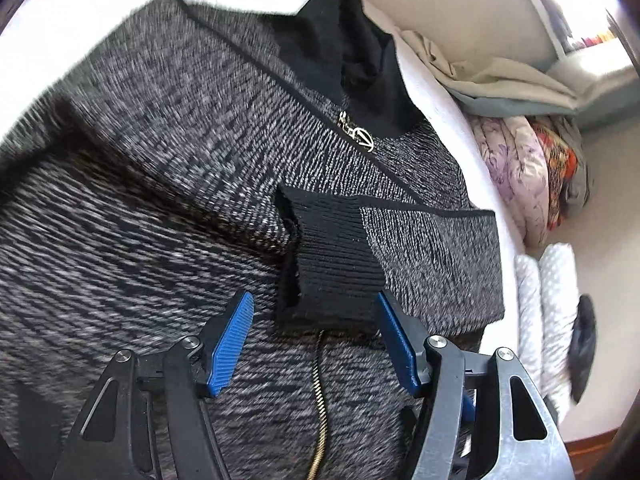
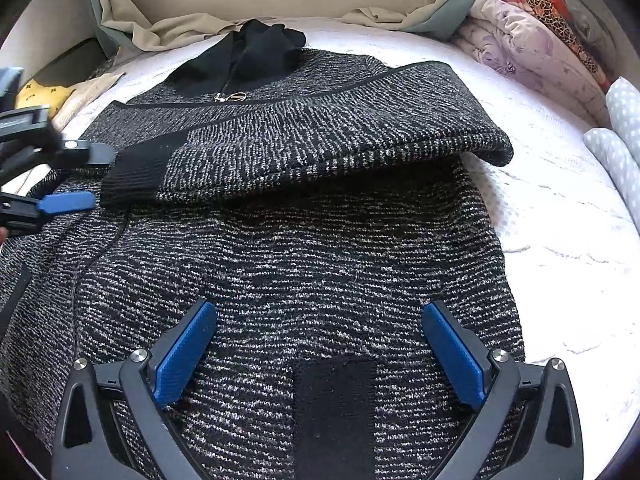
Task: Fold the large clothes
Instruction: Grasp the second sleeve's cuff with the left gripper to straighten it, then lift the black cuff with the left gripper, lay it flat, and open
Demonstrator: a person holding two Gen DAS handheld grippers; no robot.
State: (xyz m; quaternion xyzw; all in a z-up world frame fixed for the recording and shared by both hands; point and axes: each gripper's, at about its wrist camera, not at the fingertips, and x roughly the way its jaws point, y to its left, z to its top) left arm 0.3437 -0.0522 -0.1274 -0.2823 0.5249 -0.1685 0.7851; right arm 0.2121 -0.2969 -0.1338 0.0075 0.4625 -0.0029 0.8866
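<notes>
Across the white mattress [image 1: 452,92] in the left wrist view lies a black-and-grey knit jacket [image 1: 140,208], front up, its black collar [image 1: 340,48] at the far end and a gold zipper pull [image 1: 360,132] just below it; one sleeve is folded across the chest, its black ribbed cuff [image 1: 332,272] lying over the zipper line; the left gripper [image 1: 314,320] hovers at this cuff, blue pads parted, the right-hand pad at the cuff's edge and the other clear of it, so nothing is clamped; folded bedding [image 1: 524,172] is stacked beyond the mattress edge.

Over the jacket's lower front [image 2: 320,264] in the right wrist view, the right gripper [image 2: 320,328] stands with its fingers spread wide and nothing between them but the knit below; a black patch [image 2: 334,408] of the garment lies beneath the tool; the folded sleeve [image 2: 320,136] crosses the chest, and the left gripper [image 2: 68,178] shows at the frame's left edge, just beside the cuff [image 2: 136,176]; a yellow cloth [image 2: 40,96] lies off the far left corner.
</notes>
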